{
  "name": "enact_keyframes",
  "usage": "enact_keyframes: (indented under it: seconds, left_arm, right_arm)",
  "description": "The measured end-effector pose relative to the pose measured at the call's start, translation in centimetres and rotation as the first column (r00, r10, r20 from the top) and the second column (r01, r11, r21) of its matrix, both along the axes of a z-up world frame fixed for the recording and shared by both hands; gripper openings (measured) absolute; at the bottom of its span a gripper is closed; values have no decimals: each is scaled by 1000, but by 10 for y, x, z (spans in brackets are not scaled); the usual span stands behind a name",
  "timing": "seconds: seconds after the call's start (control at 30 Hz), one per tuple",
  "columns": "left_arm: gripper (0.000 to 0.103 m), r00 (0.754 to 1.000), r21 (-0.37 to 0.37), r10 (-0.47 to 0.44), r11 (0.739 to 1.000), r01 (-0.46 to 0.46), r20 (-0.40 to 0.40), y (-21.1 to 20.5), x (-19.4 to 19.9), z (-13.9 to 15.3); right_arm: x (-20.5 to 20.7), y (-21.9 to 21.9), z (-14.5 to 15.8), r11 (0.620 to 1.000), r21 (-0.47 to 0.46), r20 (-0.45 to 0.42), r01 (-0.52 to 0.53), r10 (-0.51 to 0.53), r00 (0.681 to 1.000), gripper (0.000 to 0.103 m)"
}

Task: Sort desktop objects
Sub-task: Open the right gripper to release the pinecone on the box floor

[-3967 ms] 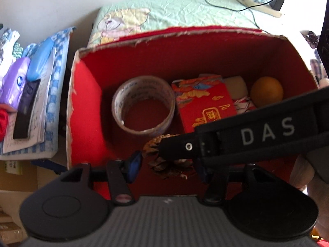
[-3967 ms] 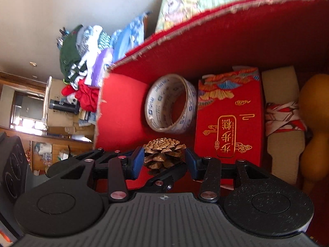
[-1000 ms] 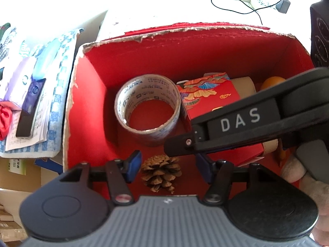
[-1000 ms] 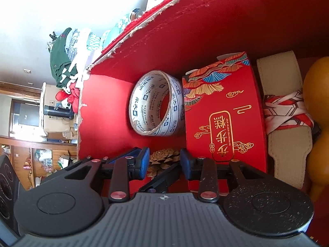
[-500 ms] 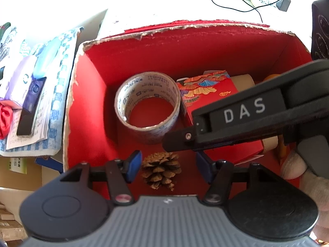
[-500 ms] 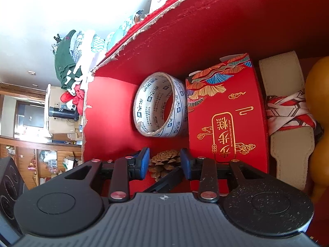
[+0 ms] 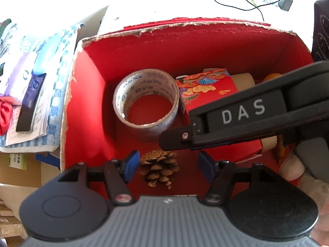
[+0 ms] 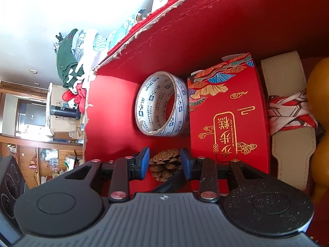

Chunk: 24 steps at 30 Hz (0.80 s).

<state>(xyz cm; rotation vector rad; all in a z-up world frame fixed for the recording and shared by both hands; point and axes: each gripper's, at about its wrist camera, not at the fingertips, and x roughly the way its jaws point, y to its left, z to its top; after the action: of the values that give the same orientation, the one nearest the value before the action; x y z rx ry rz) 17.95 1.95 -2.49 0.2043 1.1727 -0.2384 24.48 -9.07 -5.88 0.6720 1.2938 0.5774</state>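
Left wrist view: both claws [image 7: 167,165] [image 8: 164,162] released above red box [image 7: 185,47] beside cluttered shelf [image 7: 30,103].

A brown pine cone [image 7: 158,167] is seen lying on the red floor of a red box [image 7: 185,47], near the front. A roll of tape [image 7: 145,100] is stood just behind it, beside a red packet [image 8: 228,113].

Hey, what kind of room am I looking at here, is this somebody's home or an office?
Most likely a lived-in home room. A pile of folded clothes sits beyond the red box, wooden shelving is crowded with household clutter, and a charger cable trails behind.
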Motion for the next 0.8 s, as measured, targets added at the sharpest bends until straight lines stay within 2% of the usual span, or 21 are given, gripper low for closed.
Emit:
enact_keyframes:
  seconds: [0.8]
  left_arm:
    - [74, 1000, -31, -1, 1000, 1, -13, 1, 2, -1]
  right_arm:
    - [-1, 5, 7, 999, -42, 33, -26, 28, 999, 37]
